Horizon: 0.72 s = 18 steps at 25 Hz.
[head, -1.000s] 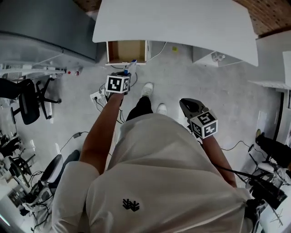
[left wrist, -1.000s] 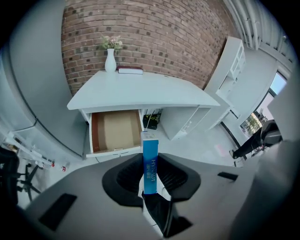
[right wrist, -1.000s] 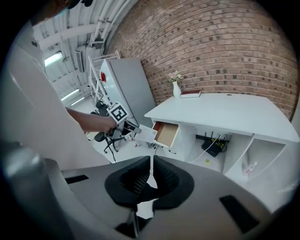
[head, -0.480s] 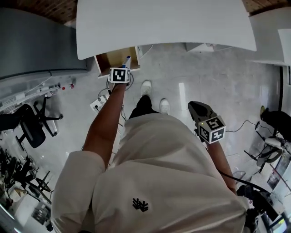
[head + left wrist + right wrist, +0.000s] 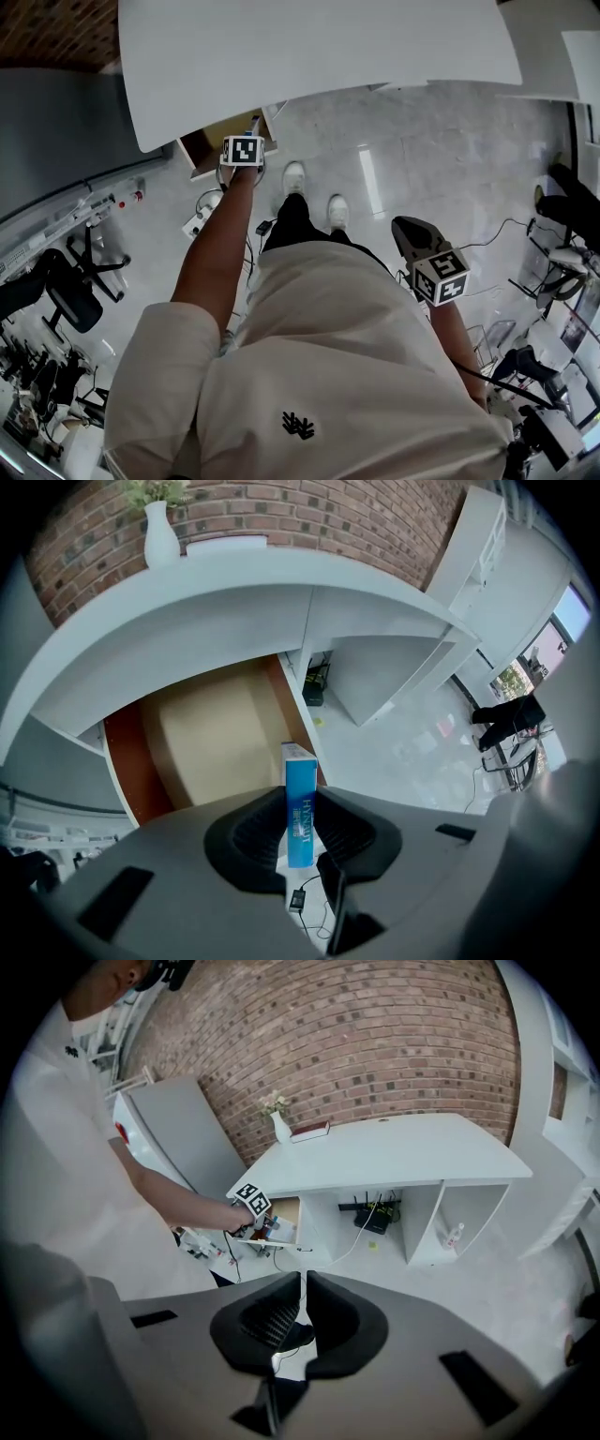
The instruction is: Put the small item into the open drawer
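This is looking like an office doubling as a test lab: a broad white desk (image 5: 319, 47) is standing against a brick wall (image 5: 375, 1044), with a vase (image 5: 160, 538) sitting on top. A black office chair (image 5: 58, 291) is standing off to one side, while a power strip (image 5: 199, 222) and loose cables (image 5: 502, 225) are lying across the polished grey floor (image 5: 422, 159).

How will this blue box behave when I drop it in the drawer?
The box looks like thin cardboard, so probably light and fairly stiff: the pads pinch it without visible denting. Tall, narrow and held upright, it would likely topple flat on the drawer floor.
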Available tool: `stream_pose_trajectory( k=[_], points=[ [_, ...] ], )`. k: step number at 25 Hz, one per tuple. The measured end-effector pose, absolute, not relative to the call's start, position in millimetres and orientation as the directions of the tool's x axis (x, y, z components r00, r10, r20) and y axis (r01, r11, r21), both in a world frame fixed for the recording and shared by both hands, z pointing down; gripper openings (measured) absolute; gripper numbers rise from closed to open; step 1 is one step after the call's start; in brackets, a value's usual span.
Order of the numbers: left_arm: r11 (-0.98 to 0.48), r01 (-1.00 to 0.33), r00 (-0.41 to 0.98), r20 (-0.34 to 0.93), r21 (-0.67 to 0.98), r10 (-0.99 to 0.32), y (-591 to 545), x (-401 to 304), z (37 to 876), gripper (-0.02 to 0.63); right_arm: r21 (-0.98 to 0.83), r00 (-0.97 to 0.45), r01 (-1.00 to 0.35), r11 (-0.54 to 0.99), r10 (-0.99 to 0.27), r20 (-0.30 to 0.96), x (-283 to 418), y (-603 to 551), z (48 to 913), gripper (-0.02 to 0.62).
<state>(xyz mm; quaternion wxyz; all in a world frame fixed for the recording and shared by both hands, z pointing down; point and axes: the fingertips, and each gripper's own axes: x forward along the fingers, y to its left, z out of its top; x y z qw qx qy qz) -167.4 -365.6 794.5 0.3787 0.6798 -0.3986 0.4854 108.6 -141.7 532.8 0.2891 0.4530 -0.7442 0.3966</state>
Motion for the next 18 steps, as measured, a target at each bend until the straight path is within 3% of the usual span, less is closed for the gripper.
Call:
stream_pose_trajectory(
  k=[7, 18],
  points=[
    [-0.414, -0.900, 0.203, 0.972, 0.137, -0.121, -379.6, -151.4, 836.0, 0.100, -0.343, -0.396, -0.918, 0.200, -0.415, 0.819, 110.6, -142.7, 553.3, 0.044],
    [-0.453, -0.887, 0.174, 0.975, 0.094, -0.138, -402.6, -150.4, 851.6, 0.103, -0.337, -0.369, -0.929, 0.152, -0.407, 0.835, 109.2, -144.1, 556.2, 0.044]
  ],
)
